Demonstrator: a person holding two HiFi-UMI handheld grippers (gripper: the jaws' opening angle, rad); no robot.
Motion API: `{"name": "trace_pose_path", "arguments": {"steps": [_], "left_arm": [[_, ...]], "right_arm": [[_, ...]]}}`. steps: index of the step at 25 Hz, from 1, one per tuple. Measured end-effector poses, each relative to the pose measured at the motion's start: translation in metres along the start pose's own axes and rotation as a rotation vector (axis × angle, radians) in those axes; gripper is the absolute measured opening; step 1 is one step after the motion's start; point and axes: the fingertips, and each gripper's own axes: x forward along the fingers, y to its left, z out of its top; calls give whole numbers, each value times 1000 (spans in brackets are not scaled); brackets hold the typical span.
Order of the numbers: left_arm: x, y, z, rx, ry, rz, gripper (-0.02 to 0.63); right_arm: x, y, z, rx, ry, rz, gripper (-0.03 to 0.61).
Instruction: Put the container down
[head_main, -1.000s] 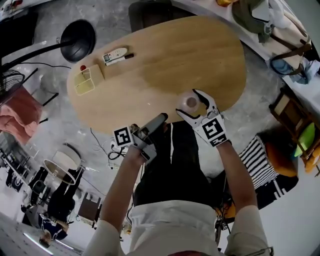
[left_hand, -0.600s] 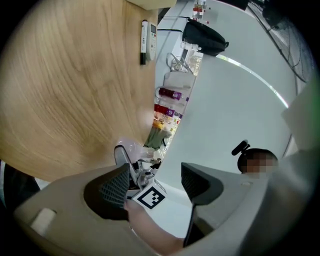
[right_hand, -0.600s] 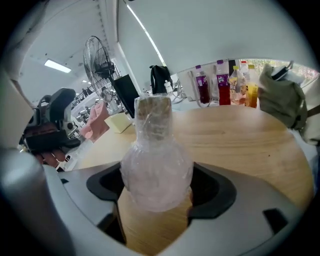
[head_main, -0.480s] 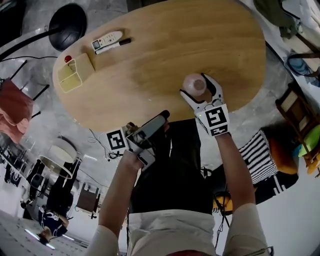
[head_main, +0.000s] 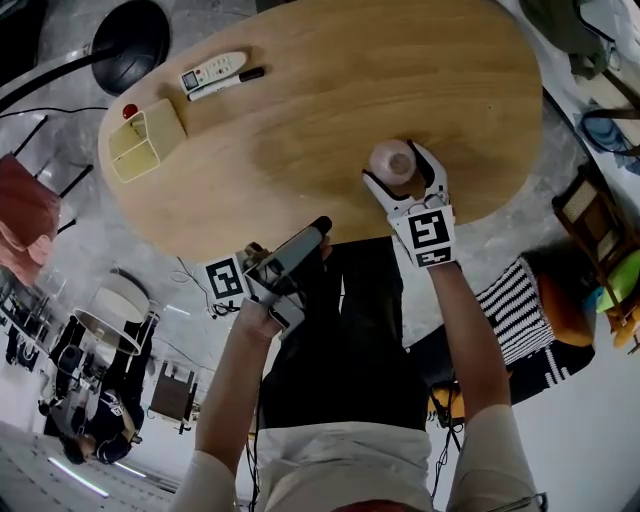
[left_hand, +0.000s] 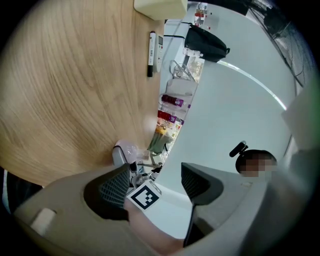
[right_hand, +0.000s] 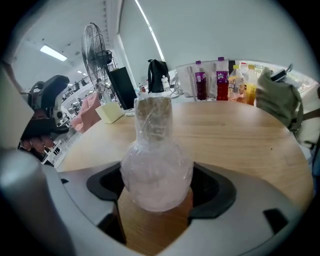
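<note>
The container (head_main: 392, 160) is a pale pink, flask-shaped vessel wrapped in clear film, with a brownish neck. My right gripper (head_main: 400, 178) is shut on its round belly over the near side of the oval wooden table (head_main: 330, 90). In the right gripper view the container (right_hand: 157, 165) stands upright between the dark pads (right_hand: 212, 192), low over the wood; I cannot tell if it touches. My left gripper (head_main: 310, 238) hangs beyond the table's near edge, open with nothing between its fingers. The left gripper view shows the container (left_hand: 122, 152) beyond the open gripper (left_hand: 155, 182).
At the table's far left lie a yellow-green box (head_main: 145, 140) with a red ball (head_main: 129, 111), a white remote (head_main: 212, 72) and a black marker (head_main: 225, 82). Drink bottles (right_hand: 220, 77) and a green bag (right_hand: 277, 100) line a counter behind. A fan (right_hand: 95, 50) stands beyond.
My right gripper has carried the container from the table's near edge further in over the wood. The left gripper stays just off the edge.
</note>
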Motion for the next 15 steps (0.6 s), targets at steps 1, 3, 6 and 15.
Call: {"name": "trace_pose_path", "arguments": {"steps": [1, 3, 6, 15], "left_arm": [[0, 0, 0, -1, -3, -4, 312], [0, 1, 0, 2, -6, -10, 313], [0, 4, 0, -3, -19, -19, 312], [0, -1, -14, 4, -44, -35, 313]], "right_arm": [[0, 0, 0, 0, -3, -4, 388], [1, 0, 0, -8, -9, -14, 388], [3, 1, -3, -39, -9, -34, 390], [3, 2, -17, -122, 35, -51, 391]]}}
